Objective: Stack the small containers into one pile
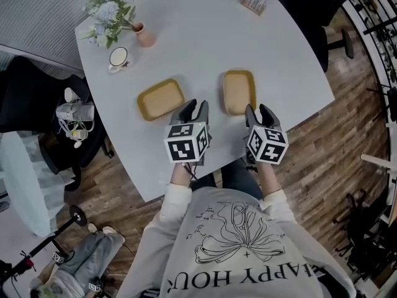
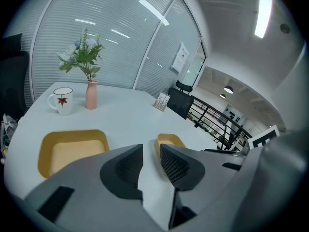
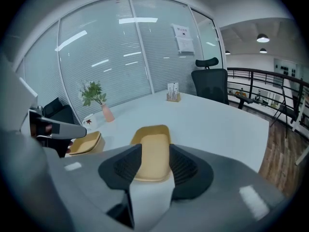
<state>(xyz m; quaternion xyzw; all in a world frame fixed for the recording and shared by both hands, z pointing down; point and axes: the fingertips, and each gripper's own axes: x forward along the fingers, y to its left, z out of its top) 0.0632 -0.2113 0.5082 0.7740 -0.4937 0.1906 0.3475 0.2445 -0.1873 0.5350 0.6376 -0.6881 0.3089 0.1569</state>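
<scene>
Jaws, left: your left gripper [image 1: 195, 110] has them spread with nothing between them, only bench [image 1: 198, 36] below.
Jaws, right: your right gripper [image 1: 259, 112] also stands spread and empty. It is lined up on the near end of the right container [image 1: 239, 91] and just beside it.
Containers: two shallow yellow ones lie flat and apart near the bench's front edge. The left container [image 1: 161, 99] sits just ahead of your left gripper. No pile yet.
Risk, grip: a thin rim pinched at one end would likely let the container tip or slip as you lift.
Risk, push: jaws coming in low could shove it across the smooth top instead of closing on it.
Risk, stacking: the two point different ways, so one set down unturned would probably sit crooked.
Surface: white, smooth and rounded. A vase [image 1: 144, 35] of flowers, a mug [image 1: 118, 57] and a card holder [image 1: 255, 0] stand well clear at the far side.
Room: wooden floor [image 1: 322, 148], slatted glass wall [image 2: 96, 42], black office chair [image 3: 211, 81].
</scene>
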